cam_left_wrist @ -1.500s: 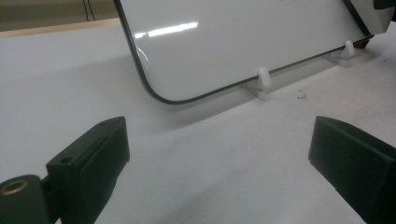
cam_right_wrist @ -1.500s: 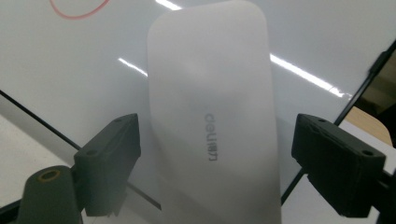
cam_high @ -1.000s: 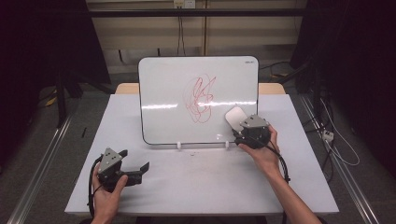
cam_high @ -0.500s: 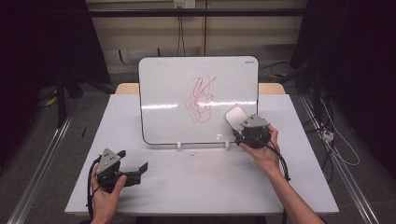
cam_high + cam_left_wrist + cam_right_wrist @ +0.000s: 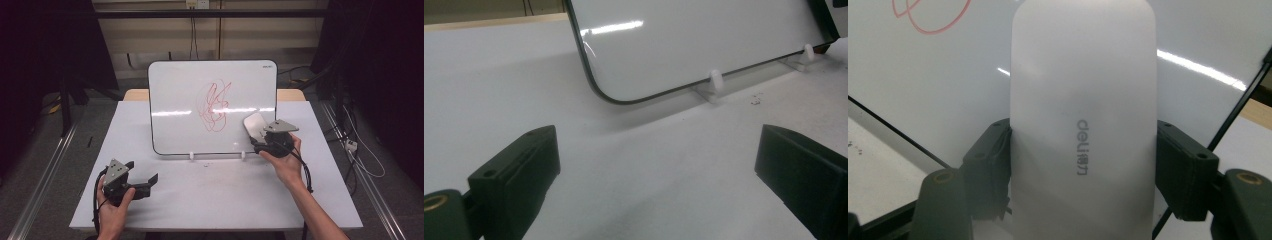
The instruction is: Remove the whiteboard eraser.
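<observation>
Currently, your right gripper [image 5: 257, 134] pinches the white eraser [image 5: 1083, 120] across its sides, jaws having just closed snug on it, at the whiteboard's [image 5: 175, 100] lower right corner. Press the eraser flat to the board and sweep left and up across the red scribble [image 5: 214, 106]. Your left gripper [image 5: 142, 176] rests spread and empty, below the whiteboard's left corner.
</observation>
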`<act>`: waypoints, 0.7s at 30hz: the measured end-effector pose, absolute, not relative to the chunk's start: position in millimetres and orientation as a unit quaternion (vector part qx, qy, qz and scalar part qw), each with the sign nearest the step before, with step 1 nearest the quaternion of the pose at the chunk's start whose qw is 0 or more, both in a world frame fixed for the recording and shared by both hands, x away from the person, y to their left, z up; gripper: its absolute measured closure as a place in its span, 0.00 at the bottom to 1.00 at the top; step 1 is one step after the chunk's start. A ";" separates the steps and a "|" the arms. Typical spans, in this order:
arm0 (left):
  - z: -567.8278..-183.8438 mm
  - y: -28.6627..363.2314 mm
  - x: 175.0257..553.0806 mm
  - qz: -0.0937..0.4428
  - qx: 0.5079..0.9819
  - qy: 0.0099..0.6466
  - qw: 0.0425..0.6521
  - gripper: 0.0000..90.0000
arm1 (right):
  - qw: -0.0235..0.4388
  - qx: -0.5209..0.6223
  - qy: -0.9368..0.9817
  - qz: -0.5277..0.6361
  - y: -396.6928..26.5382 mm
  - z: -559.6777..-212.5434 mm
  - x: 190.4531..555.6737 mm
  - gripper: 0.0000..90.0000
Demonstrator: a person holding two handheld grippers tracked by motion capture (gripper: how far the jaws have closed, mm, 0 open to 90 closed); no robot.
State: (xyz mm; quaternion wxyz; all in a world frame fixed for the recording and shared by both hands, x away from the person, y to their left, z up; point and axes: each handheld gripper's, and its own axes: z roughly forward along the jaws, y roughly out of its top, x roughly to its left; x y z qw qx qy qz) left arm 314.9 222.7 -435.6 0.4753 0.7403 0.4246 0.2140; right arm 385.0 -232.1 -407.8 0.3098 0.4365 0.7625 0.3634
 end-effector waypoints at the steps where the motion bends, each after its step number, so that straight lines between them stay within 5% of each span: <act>1: -435.5 222.8 314.9 0.214 0.740 0.424 0.476 0.05 | 0.309 0.434 0.763 0.366 -232.2 -406.5 383.9 0.35; 21: -437.5 223.5 315.5 0.206 0.740 0.427 0.477 0.05 | 0.320 0.409 0.744 0.420 -227.7 -389.4 371.1 0.35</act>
